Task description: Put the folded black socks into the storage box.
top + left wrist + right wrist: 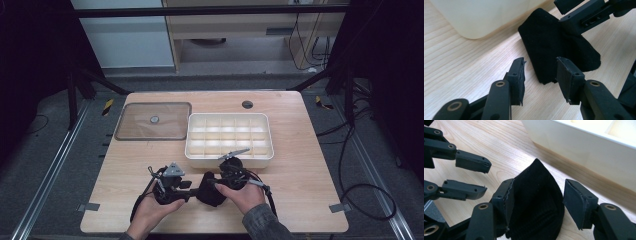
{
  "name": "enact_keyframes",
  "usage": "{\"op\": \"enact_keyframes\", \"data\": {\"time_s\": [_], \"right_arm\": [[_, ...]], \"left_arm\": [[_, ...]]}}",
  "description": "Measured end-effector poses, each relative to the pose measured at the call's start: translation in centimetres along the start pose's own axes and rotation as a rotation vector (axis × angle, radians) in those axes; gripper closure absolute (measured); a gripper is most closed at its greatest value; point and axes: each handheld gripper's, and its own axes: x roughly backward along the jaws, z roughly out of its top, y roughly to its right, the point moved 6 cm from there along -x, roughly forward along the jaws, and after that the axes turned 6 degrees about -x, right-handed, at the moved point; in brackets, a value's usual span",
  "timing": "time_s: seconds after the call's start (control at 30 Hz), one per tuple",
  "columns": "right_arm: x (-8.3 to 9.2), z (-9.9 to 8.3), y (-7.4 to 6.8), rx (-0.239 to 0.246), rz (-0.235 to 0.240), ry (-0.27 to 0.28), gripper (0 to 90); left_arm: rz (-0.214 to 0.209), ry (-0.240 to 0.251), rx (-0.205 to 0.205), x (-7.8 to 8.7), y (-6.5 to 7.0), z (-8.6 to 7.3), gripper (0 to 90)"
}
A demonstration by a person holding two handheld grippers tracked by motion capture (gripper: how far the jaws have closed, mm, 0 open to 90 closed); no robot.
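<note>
A black folded cloth [210, 193] lies on the wooden table in front of the white tray. My left gripper [194, 187] comes at it from the left. In the left gripper view the jaws [540, 61] stand open astride the cloth's [554, 47] near end, with neither pad pressing on it. My right gripper [214, 181] reaches in from the right. In the right gripper view its jaws [539, 182] are open around the bunched-up cloth [536, 202]; the left pad touches the cloth and the right pad stands off. Each view also shows the other gripper [561, 12] [487, 177] close by.
The white compartment tray [229, 116] stands just behind the cloth, and its wall [486, 17] [586, 142] looms close in both gripper views. A clear lid [135, 132] with a small knob lies left of the tray. A round hole [247, 104] is in the table's far side.
</note>
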Motion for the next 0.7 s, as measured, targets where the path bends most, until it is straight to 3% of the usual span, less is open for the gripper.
{"op": "enact_keyframes", "data": {"time_s": [0.43,0.7], "right_arm": [[0.1,-0.5,0.7,-0.018,-0.003,-0.002,42.6],[0.0,-0.3,0.1,-0.014,0.012,0.005,40.2]], "left_arm": [[-0.026,-0.029,-0.018,-2.2,1.5,0.0,58.8],[-0.033,-0.033,-0.019,-2.8,1.9,-0.1,58.8]]}}
